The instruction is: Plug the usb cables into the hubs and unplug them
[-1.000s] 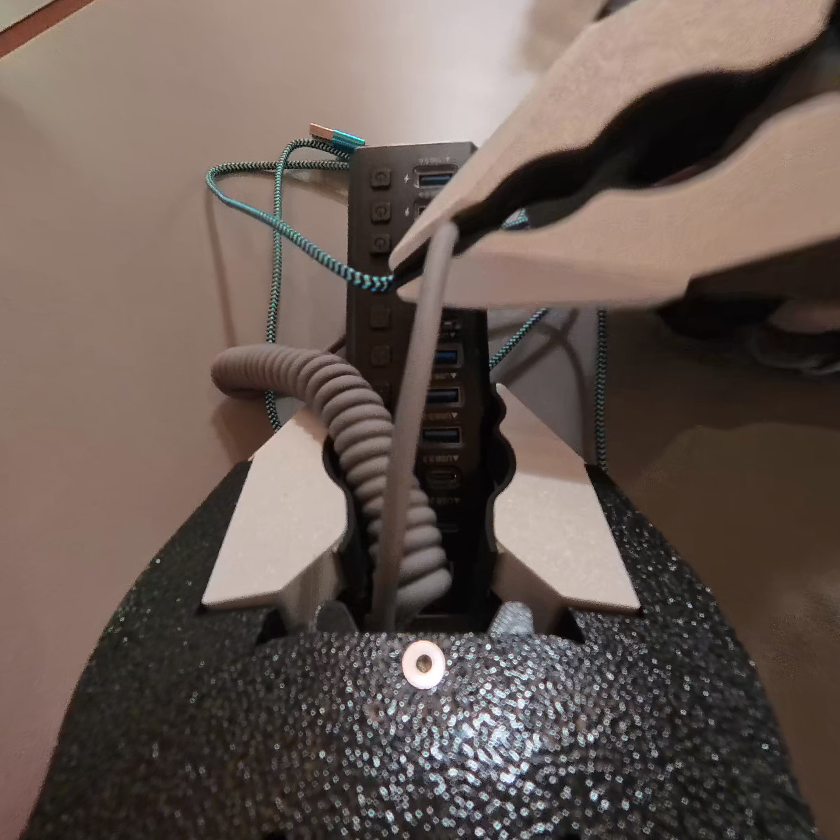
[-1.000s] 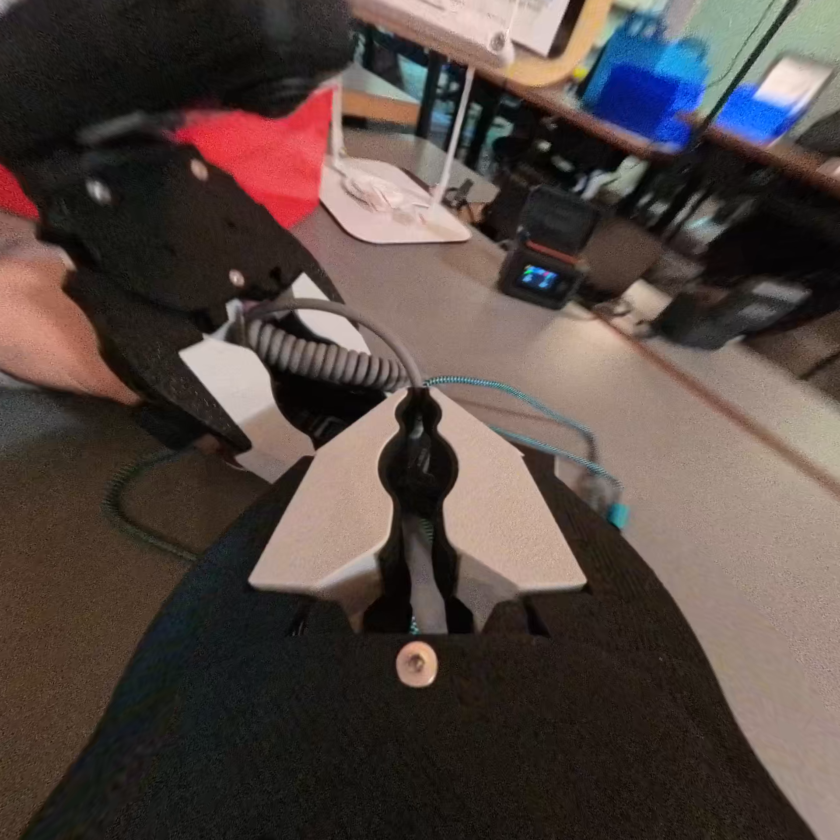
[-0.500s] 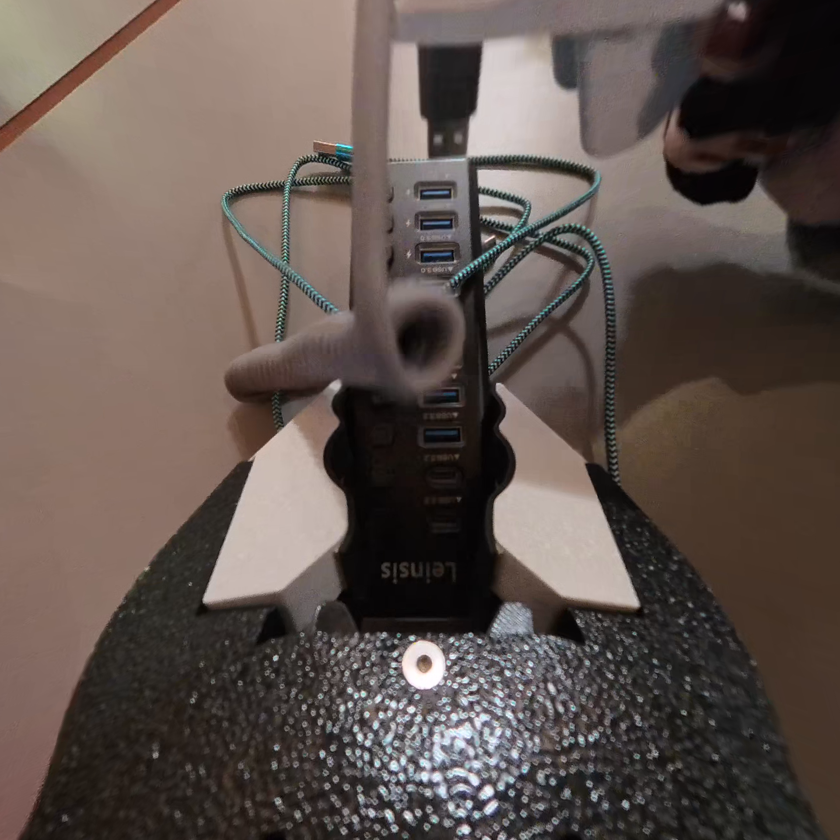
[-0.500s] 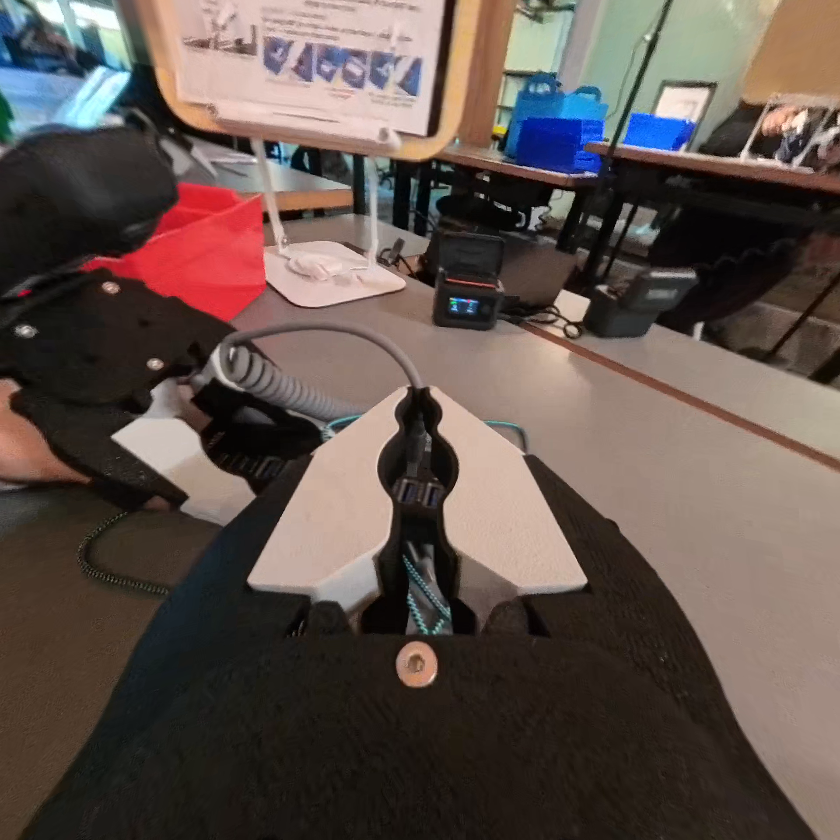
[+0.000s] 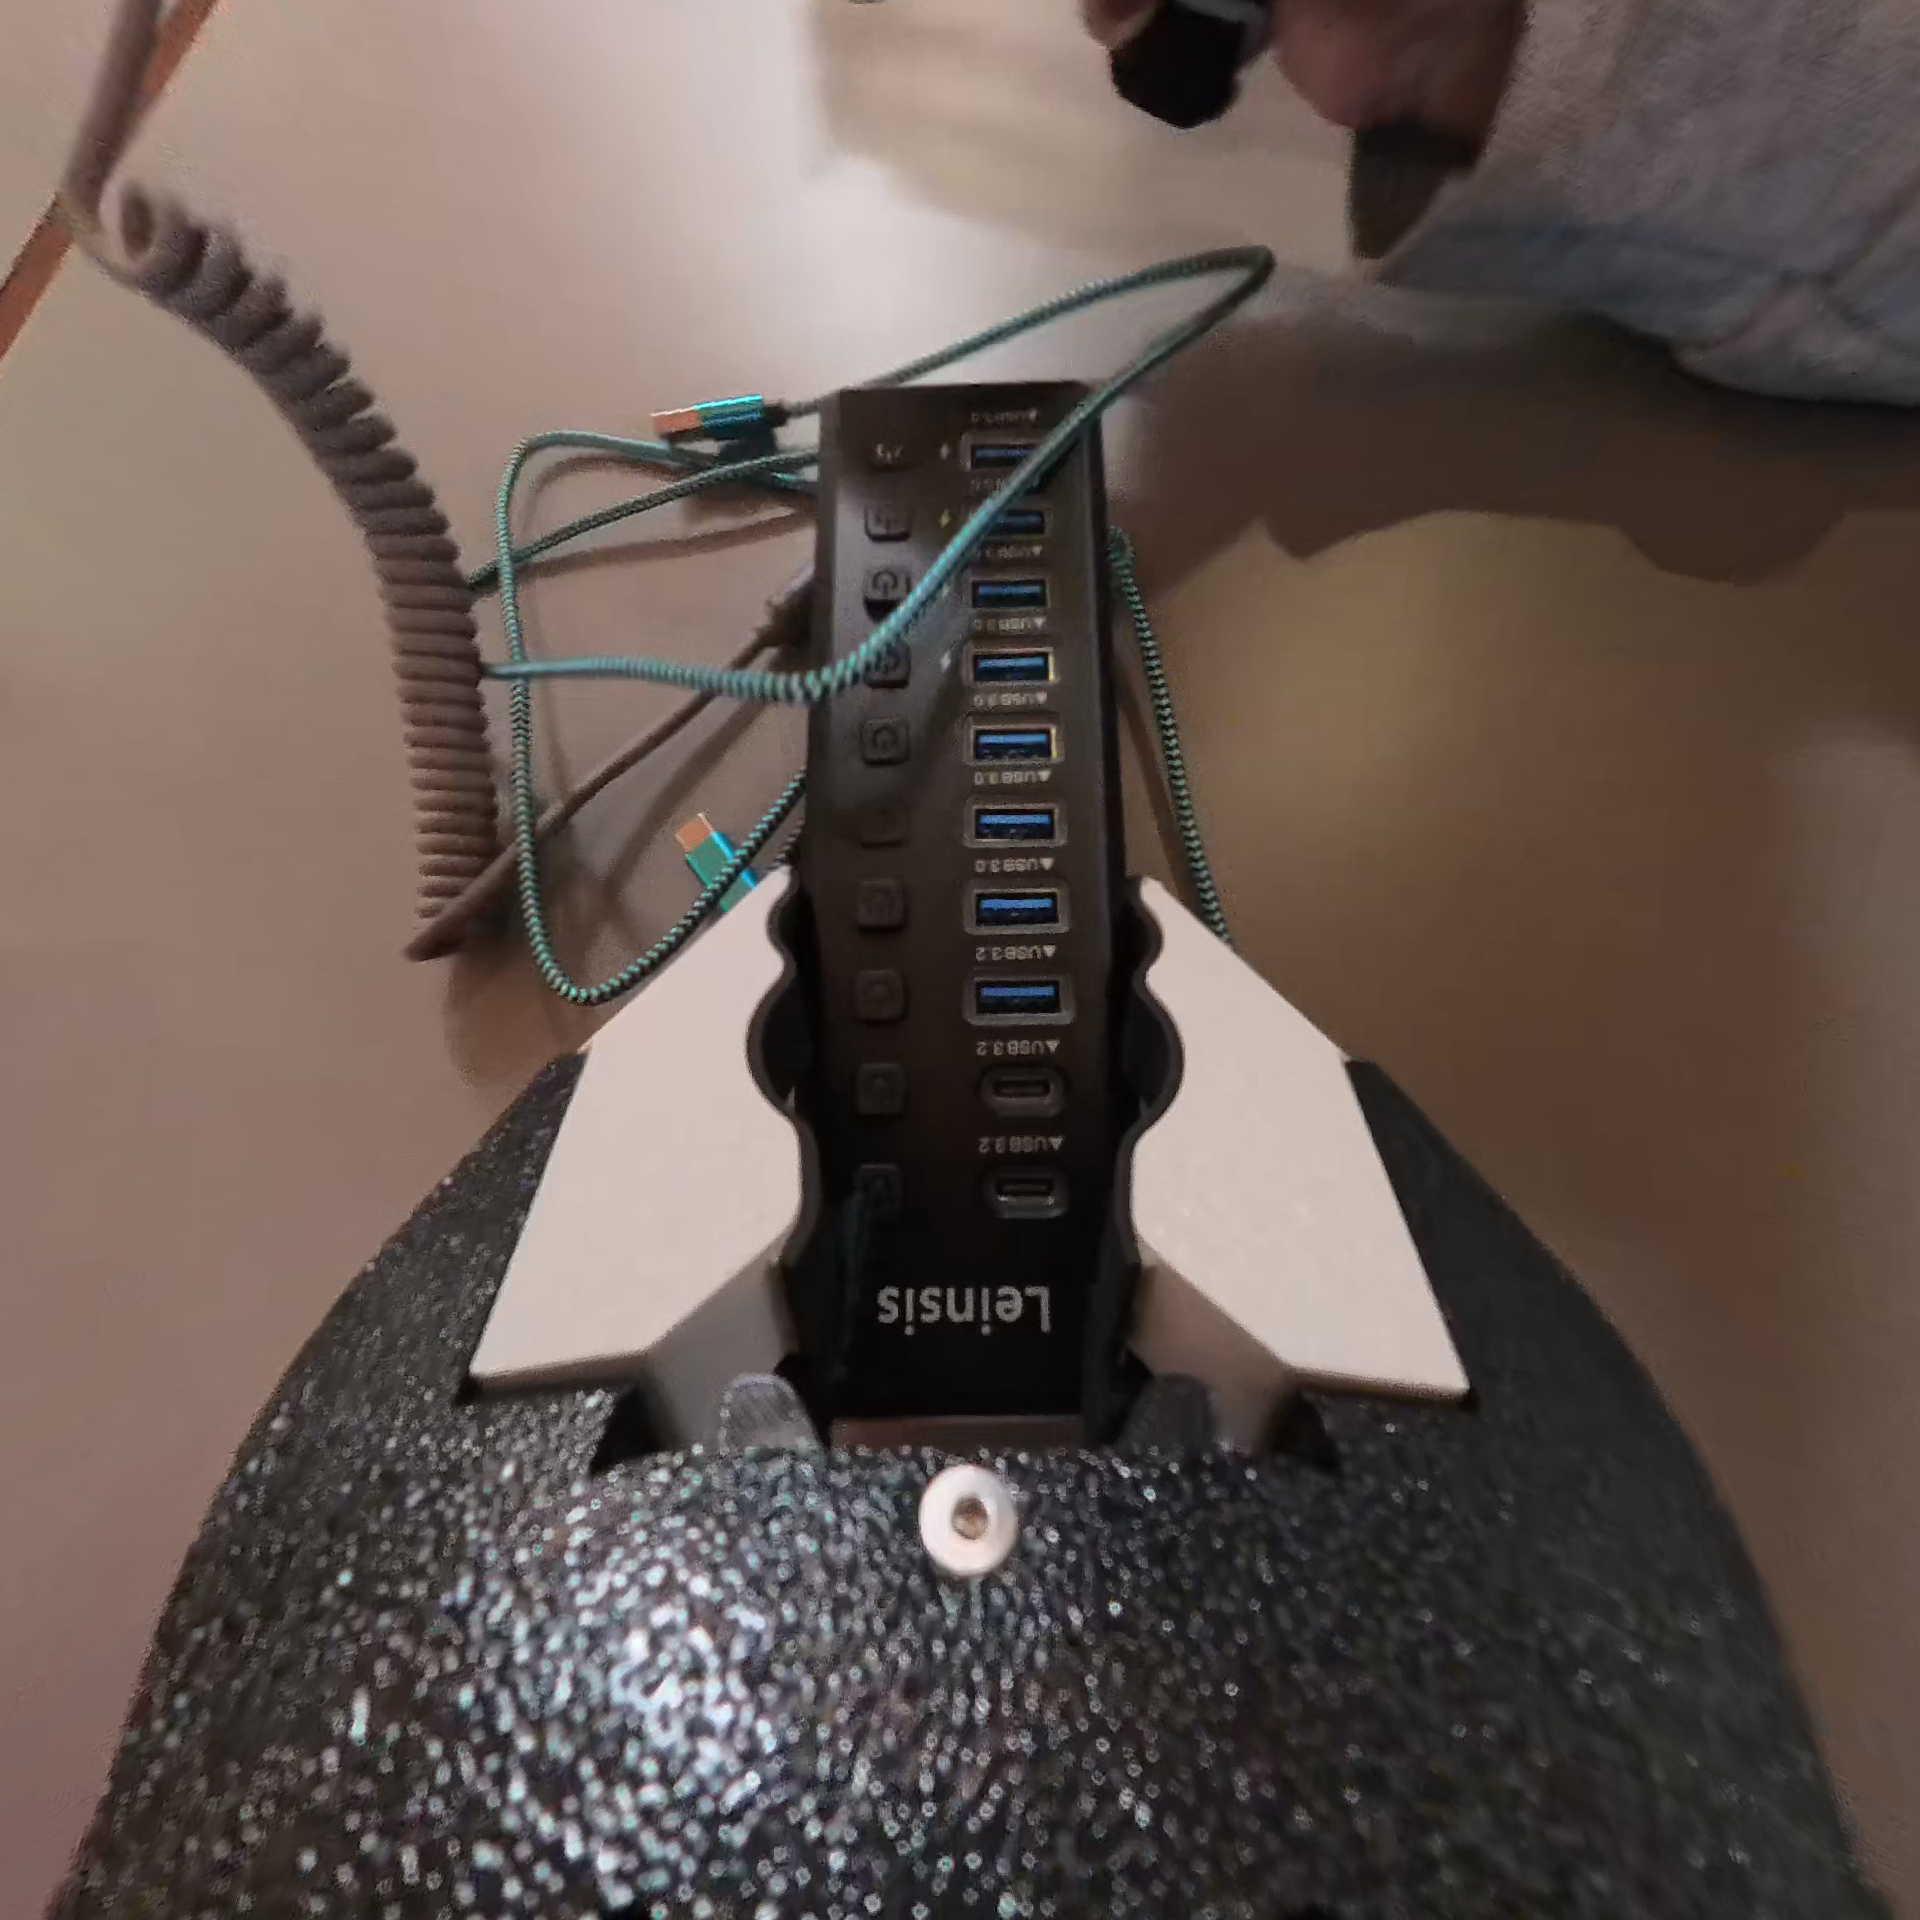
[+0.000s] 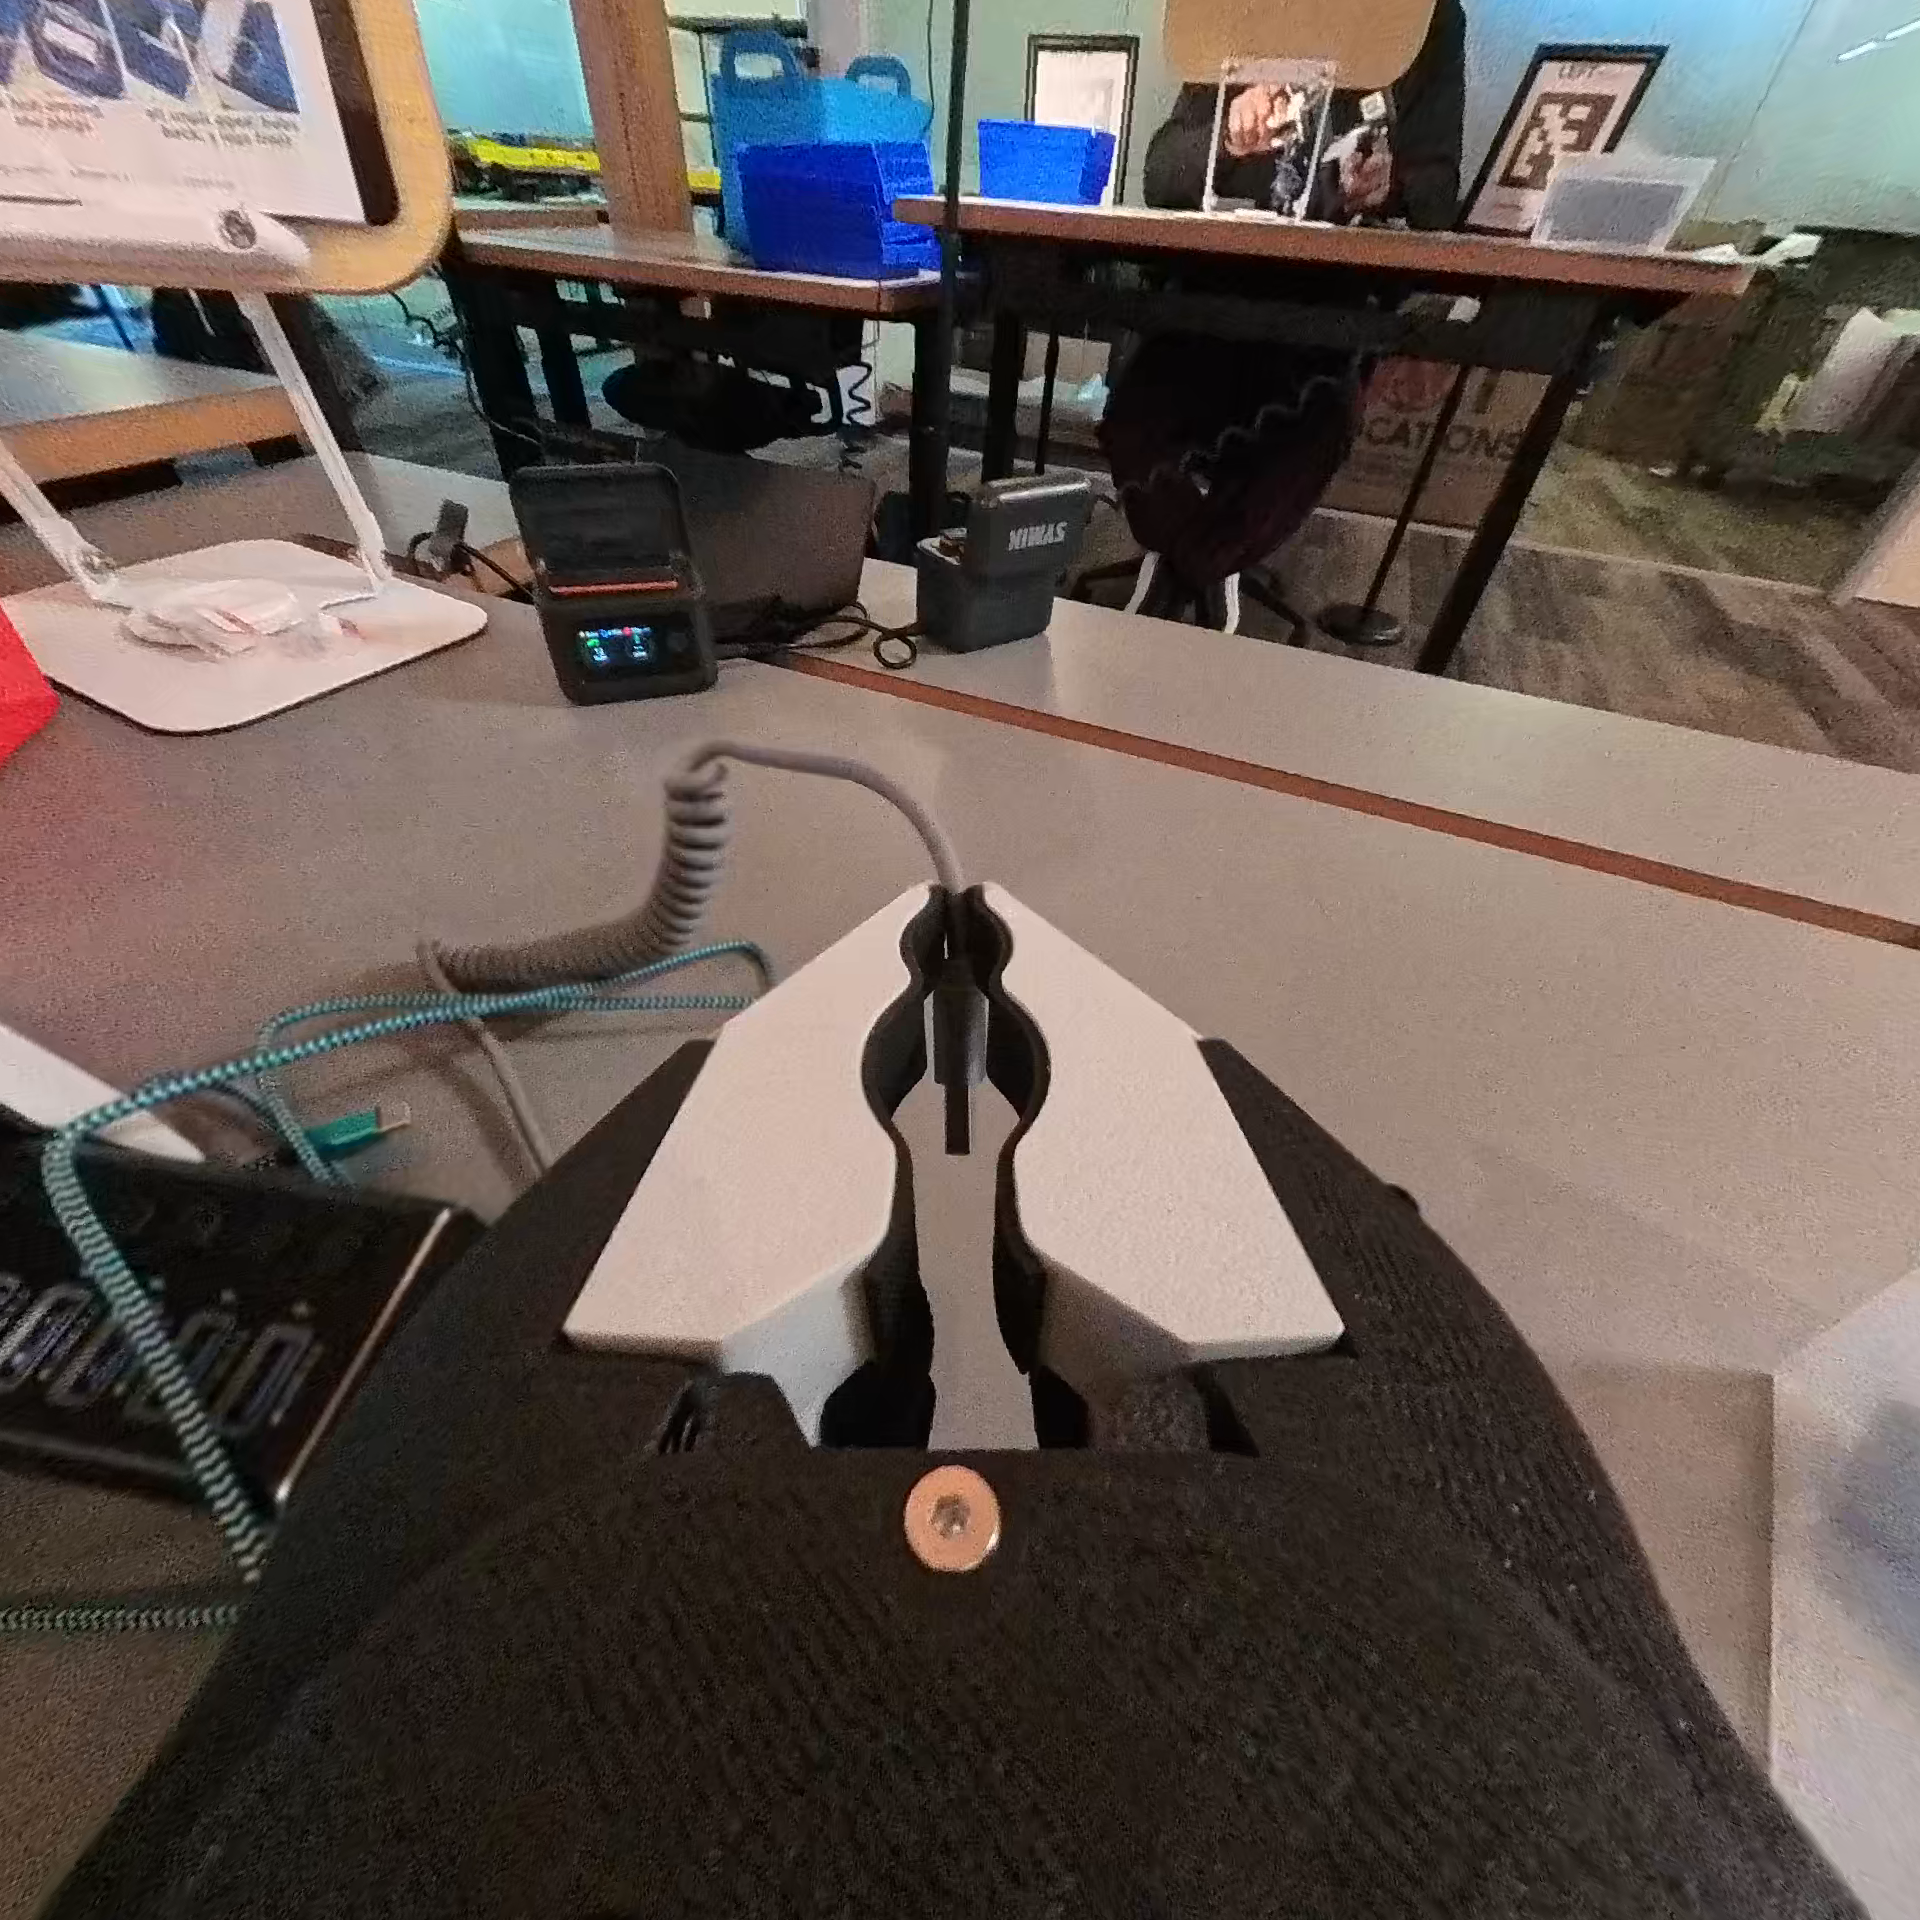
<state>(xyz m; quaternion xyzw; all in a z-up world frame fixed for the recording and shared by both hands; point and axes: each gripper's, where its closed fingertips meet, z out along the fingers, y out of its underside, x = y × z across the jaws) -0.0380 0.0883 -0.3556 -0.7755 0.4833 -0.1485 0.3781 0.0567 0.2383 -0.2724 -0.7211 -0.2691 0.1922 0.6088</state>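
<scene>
Two tongs grip: left clamps the hub under teal cables, right pinches the grey plug.

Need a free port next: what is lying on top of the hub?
A teal braided cable drapes diagonally across the black hub, crossing the upper ports and buttons. The ports below it look empty. The left claw grips the hub's sides; its underside is hidden.

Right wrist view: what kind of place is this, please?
Probably a shared workroom or lab, not a home. Rows of long tables stand behind, blue storage bins sit on one, and a small device with a lit screen rests on the near table.
</scene>
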